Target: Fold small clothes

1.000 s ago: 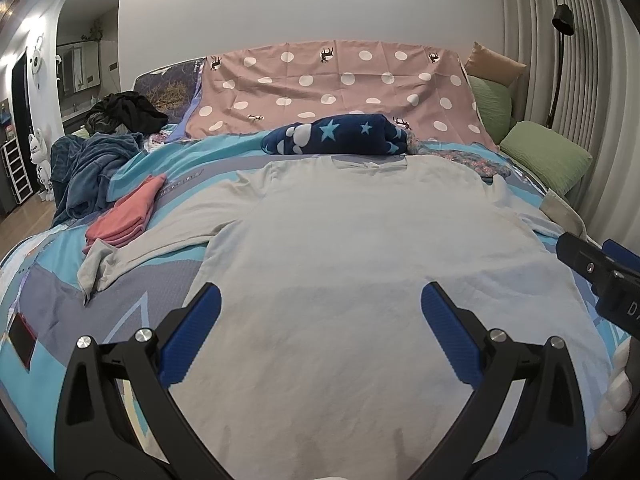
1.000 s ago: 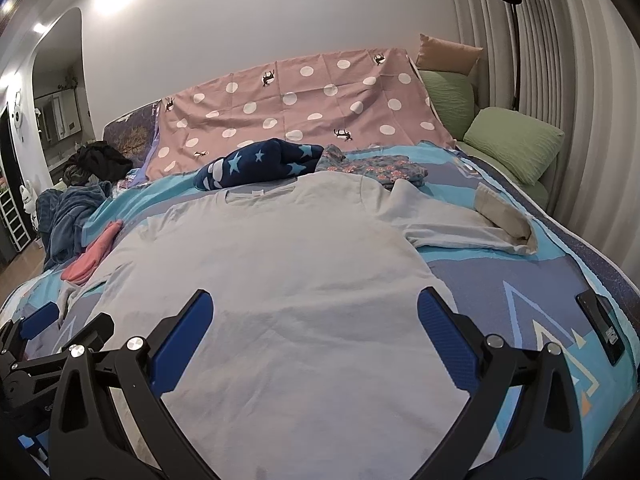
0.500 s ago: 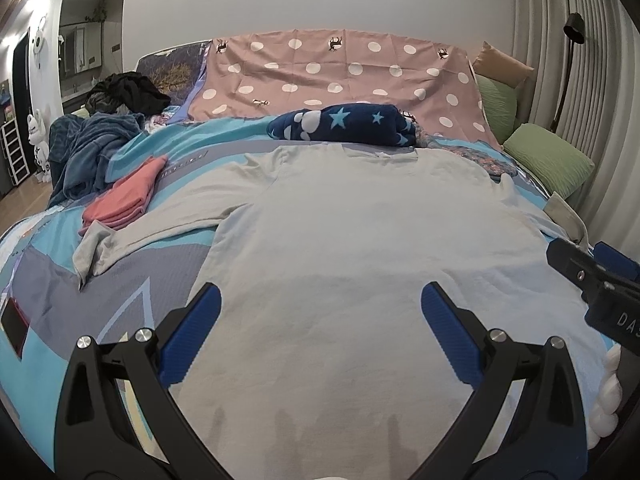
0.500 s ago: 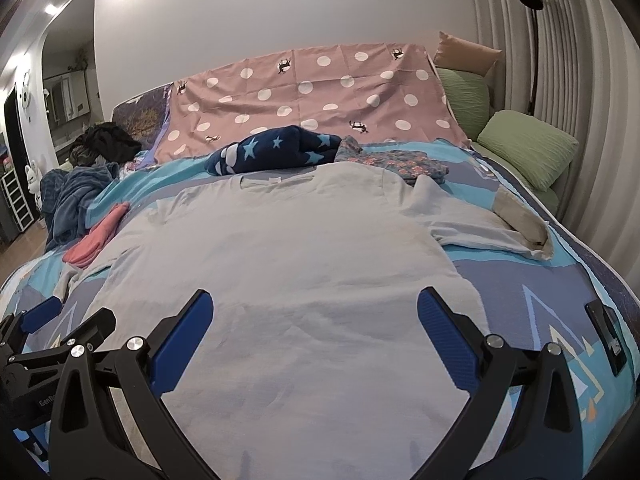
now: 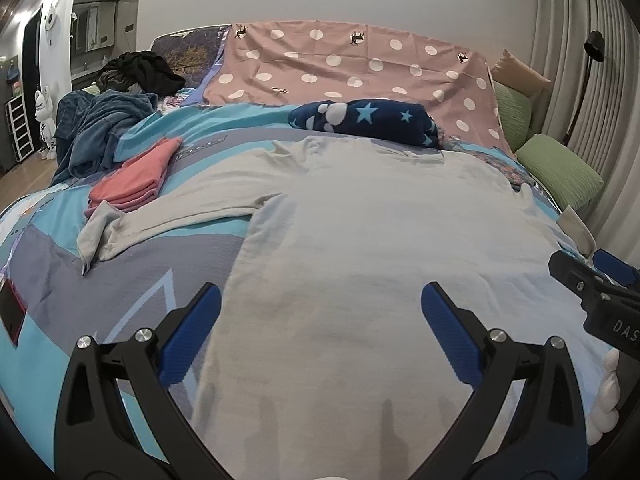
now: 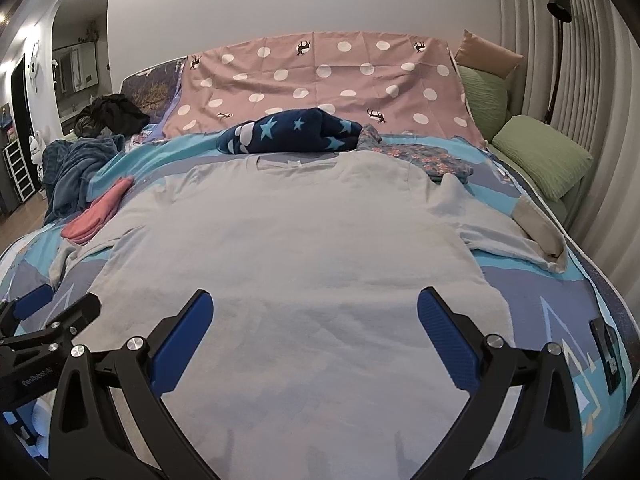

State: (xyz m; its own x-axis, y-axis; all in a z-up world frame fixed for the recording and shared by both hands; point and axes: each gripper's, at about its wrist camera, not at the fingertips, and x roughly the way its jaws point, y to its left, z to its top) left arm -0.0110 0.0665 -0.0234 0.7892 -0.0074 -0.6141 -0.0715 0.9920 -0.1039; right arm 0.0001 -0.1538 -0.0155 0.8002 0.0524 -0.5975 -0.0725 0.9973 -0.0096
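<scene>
Bedroom, patterned bedspread | pale long-sleeved shirt lies flat, front down, sleeves spread | left gripper and right gripper hover over its hem, jaws spread wide, empty | risk: pinching the bedspread with the hem, or uneven lifts skewing the fold.

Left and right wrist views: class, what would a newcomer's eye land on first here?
A pale long-sleeved shirt lies flat, filling the middle of the bed, sleeves out to both sides. Behind it a pink polka-dot sheet covers the headboard. Each open gripper, left and right, hovers over the hem.
</scene>
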